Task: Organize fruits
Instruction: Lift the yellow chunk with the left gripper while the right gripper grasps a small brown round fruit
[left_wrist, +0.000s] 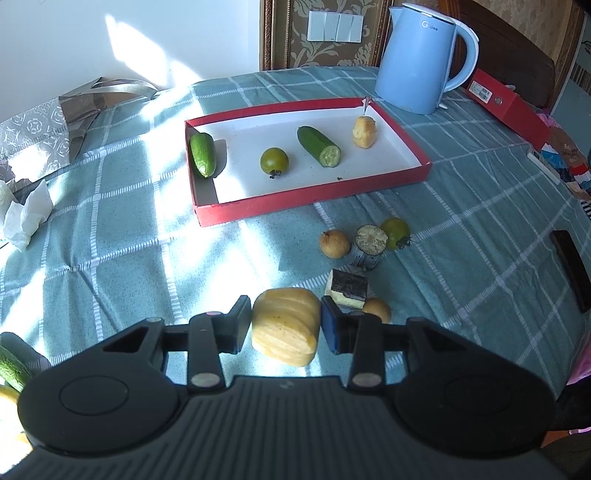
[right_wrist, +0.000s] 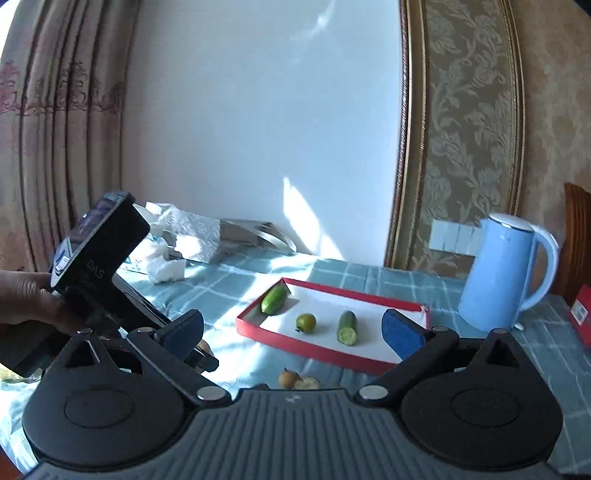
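My left gripper (left_wrist: 286, 325) is shut on a pale yellow ridged fruit piece (left_wrist: 286, 328), held above the tablecloth. Ahead, the red tray (left_wrist: 406, 129) holds two cucumber halves (left_wrist: 202, 154) (left_wrist: 319, 146), a green tomato (left_wrist: 274, 160) and a yellow piece (left_wrist: 365, 132). On the cloth lie a brown round fruit (left_wrist: 334, 243), two eggplant chunks (left_wrist: 369, 245) (left_wrist: 349, 288), a green tomato (left_wrist: 396, 228) and another brown fruit (left_wrist: 377, 309). My right gripper (right_wrist: 293, 334) is open and empty, raised short of the tray (right_wrist: 251, 325). The left gripper's body (right_wrist: 96, 251) shows in the right wrist view.
A blue kettle (left_wrist: 421, 59) stands behind the tray. A red box (left_wrist: 506, 103) and a dark object (left_wrist: 570, 267) lie at the right. Crumpled tissue (left_wrist: 27, 214) and a silver bag (left_wrist: 48, 125) are at the left. A cucumber piece (left_wrist: 13, 363) lies near left.
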